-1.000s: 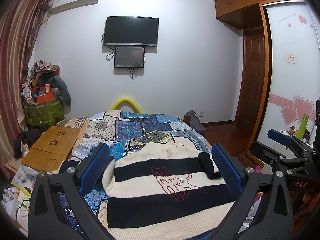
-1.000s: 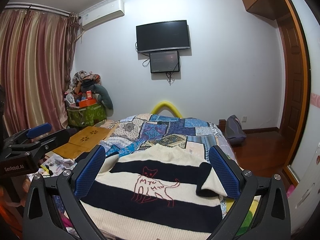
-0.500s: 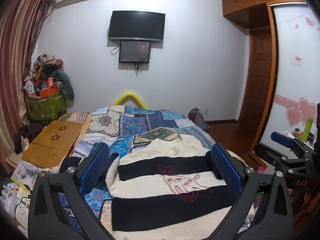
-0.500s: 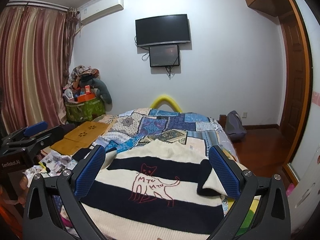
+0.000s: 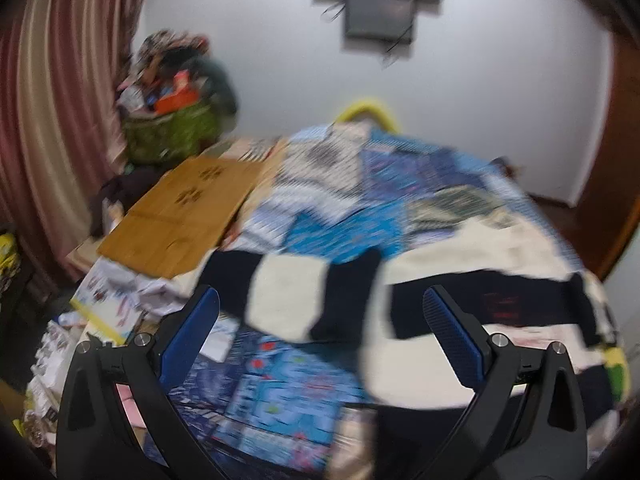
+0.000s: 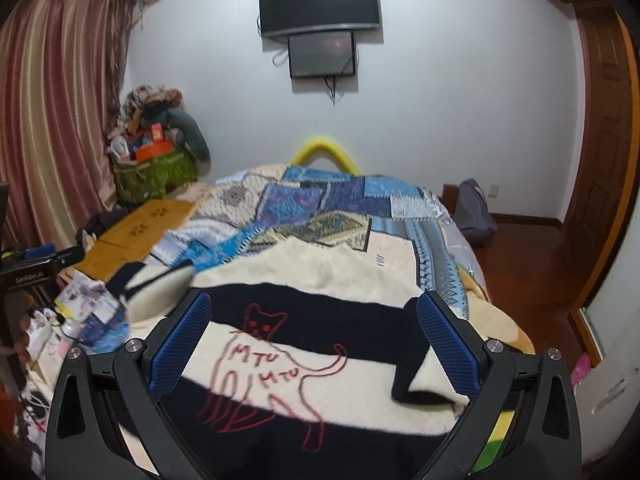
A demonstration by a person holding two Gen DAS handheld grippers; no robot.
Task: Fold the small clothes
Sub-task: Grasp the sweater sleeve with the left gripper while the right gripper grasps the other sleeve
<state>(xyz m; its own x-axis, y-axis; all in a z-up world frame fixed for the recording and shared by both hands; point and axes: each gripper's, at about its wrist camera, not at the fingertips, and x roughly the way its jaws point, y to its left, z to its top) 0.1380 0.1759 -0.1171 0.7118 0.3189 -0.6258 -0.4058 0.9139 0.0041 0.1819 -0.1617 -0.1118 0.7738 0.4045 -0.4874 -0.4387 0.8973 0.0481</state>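
Note:
A cream and black striped sweater with a red cat drawing lies flat on the patchwork bed cover. My right gripper is open and empty above its chest. In the blurred left wrist view, my left gripper is open and empty over the sweater's left sleeve, which sticks out sideways. The sweater's body lies to the right there. The right sleeve is folded in over the body. The left gripper's body shows at the left edge of the right wrist view.
The patchwork bed cover spans the bed. A wooden lap desk lies along the bed's left side, with papers and clutter below it. A green basket piled with items stands by the curtain. A bag sits on the floor at right.
My left gripper has swung left and down, from over the sweater's body to over its left sleeve. My right gripper has dropped lower and closer to the sweater. Both stay open.

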